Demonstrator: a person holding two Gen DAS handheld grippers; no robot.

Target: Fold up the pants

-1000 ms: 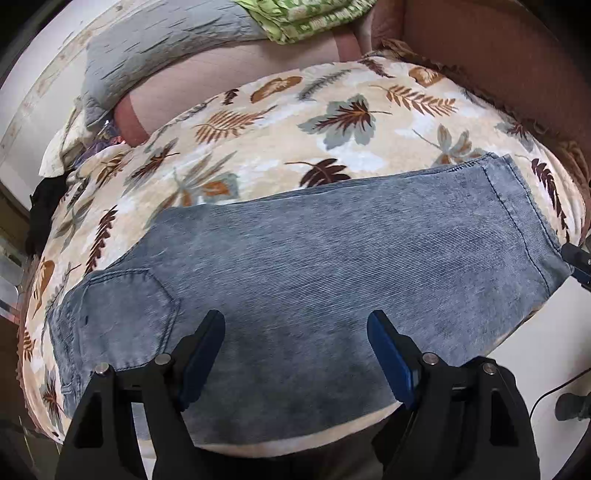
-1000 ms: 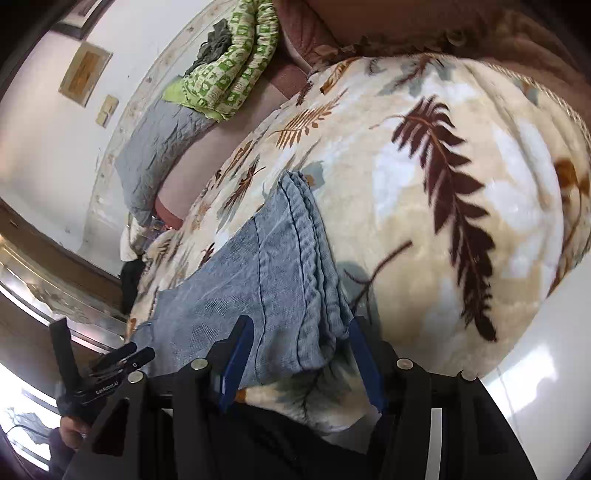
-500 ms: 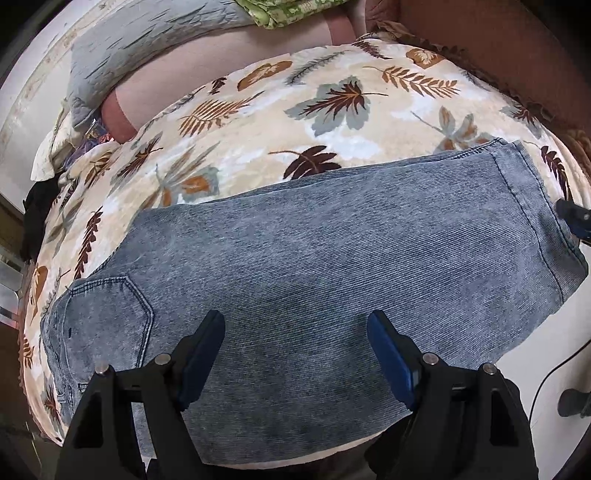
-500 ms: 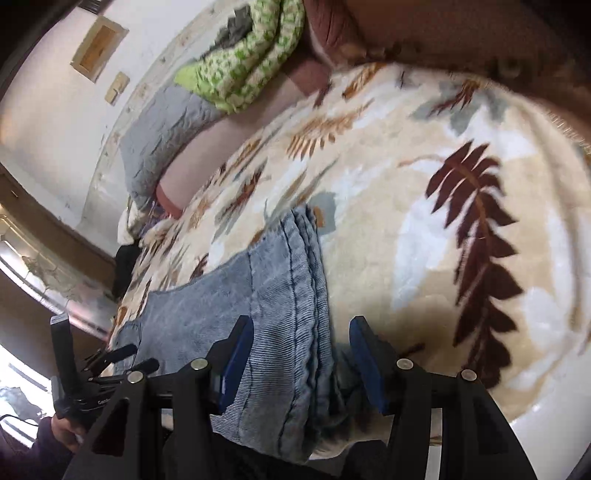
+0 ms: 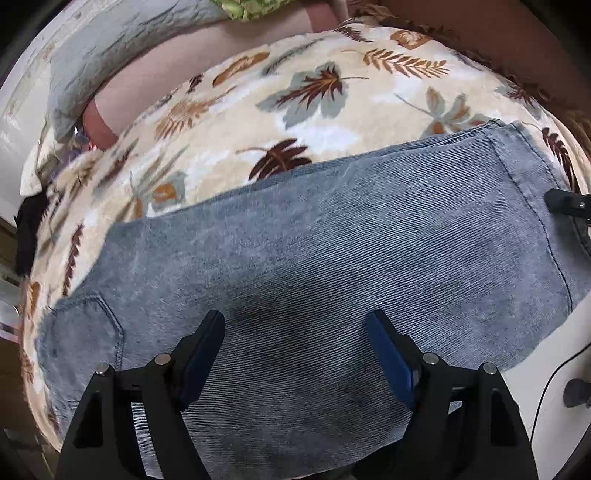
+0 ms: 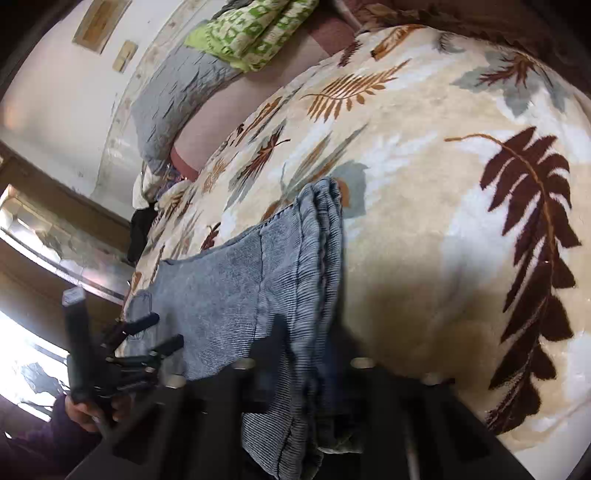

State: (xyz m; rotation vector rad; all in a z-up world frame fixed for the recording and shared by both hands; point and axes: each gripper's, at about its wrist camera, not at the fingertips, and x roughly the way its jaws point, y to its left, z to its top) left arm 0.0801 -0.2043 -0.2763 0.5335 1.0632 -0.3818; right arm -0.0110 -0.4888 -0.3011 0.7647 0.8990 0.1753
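Grey-blue denim pants lie flat across a leaf-patterned blanket, legs stacked, back pocket at the left and hems at the right. My left gripper is open and empty just above the middle of the near edge. In the right wrist view the hem end of the pants runs down between the jaws of my right gripper, which is shut on the hems. The left gripper also shows there at lower left.
A grey pillow and a green patterned cloth lie at the head of the bed. A brown bedspread edge runs along the far right. A white floor with a cable is at the right.
My right gripper has closed on the hem end of the pants, and the cloth now bunches between its jaws. My left gripper stays open and has hardly moved over the pants.
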